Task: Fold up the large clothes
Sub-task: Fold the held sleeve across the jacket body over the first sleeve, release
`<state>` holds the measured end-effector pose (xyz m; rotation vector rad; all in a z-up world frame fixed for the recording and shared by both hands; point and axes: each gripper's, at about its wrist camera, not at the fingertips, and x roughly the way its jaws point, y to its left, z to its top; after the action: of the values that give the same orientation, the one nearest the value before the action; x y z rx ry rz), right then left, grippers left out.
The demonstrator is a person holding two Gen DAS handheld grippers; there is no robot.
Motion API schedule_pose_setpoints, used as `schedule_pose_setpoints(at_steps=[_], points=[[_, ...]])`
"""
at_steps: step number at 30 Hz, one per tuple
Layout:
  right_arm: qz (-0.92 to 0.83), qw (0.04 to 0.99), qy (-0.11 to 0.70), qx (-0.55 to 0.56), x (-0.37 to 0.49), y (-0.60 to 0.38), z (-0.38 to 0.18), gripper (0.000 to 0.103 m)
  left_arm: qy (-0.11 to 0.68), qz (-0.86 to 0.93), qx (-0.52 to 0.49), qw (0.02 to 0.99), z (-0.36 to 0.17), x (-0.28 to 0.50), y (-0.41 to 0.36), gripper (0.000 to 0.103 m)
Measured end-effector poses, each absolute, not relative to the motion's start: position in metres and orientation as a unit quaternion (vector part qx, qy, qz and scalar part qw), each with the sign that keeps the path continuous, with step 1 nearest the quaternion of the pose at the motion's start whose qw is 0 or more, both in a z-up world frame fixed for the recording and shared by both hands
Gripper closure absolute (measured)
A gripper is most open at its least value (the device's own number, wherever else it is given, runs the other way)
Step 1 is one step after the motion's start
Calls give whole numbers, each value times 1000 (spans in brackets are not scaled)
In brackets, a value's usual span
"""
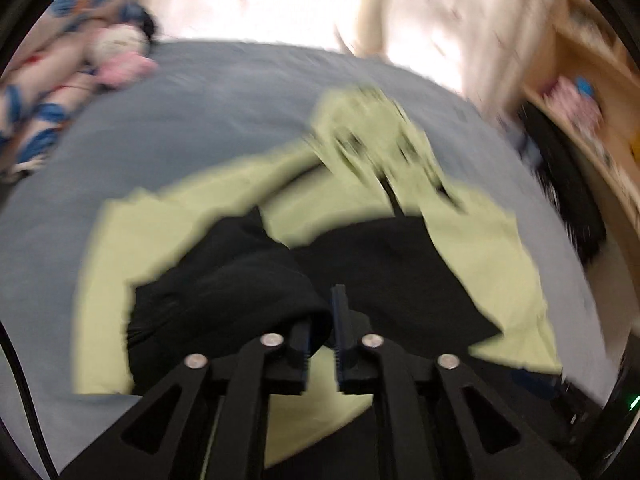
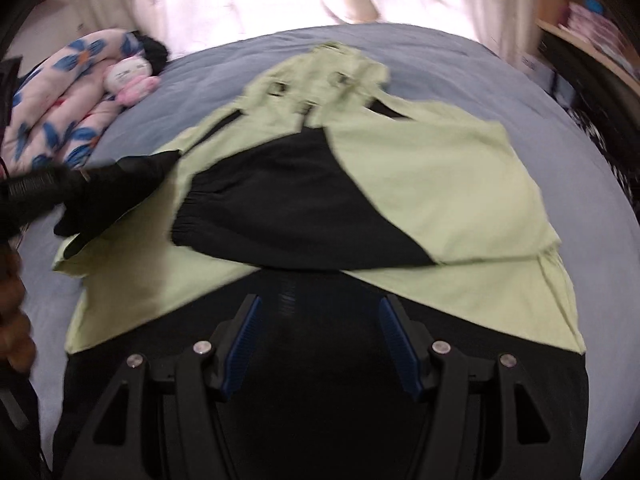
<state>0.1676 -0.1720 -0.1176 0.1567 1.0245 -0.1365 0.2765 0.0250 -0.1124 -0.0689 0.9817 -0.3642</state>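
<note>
Bed: blue-grey sheet [image 2: 580, 152] under green-and-black jacket [image 2: 440, 184].
Left gripper [image 1: 322, 344]: slightly parted, gripping nothing.
Right gripper [image 2: 320, 340]: spread wide, empty.

A blue-grey bed [image 2: 460, 52] carries a green-and-black jacket [image 2: 440, 184], floral quilt [image 2: 60, 120] and doll [image 2: 128, 74].

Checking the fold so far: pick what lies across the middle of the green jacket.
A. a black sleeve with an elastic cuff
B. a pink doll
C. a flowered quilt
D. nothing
A: the black sleeve, its gathered cuff toward the left, lies folded over the light green jacket on the bed.
</note>
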Motion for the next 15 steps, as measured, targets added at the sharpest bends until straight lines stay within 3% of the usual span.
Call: schedule_pose_setpoints(at_steps=[2,5,9,15], points=[[-75,860,497,85,163,-186,-125,42,504,-178,-2,845,-141,271,-1,60],[-78,849,512,102,160,-199,-136,42,543,-180,22,820,-171,261,-17,41],[-50,847,512,132,161,-200,-139,42,555,-201,19,807,-171,249,-11,40],[-3,861,493,123,174,-175,-122,42,547,-262,-47,794,-129,229,25,35]])
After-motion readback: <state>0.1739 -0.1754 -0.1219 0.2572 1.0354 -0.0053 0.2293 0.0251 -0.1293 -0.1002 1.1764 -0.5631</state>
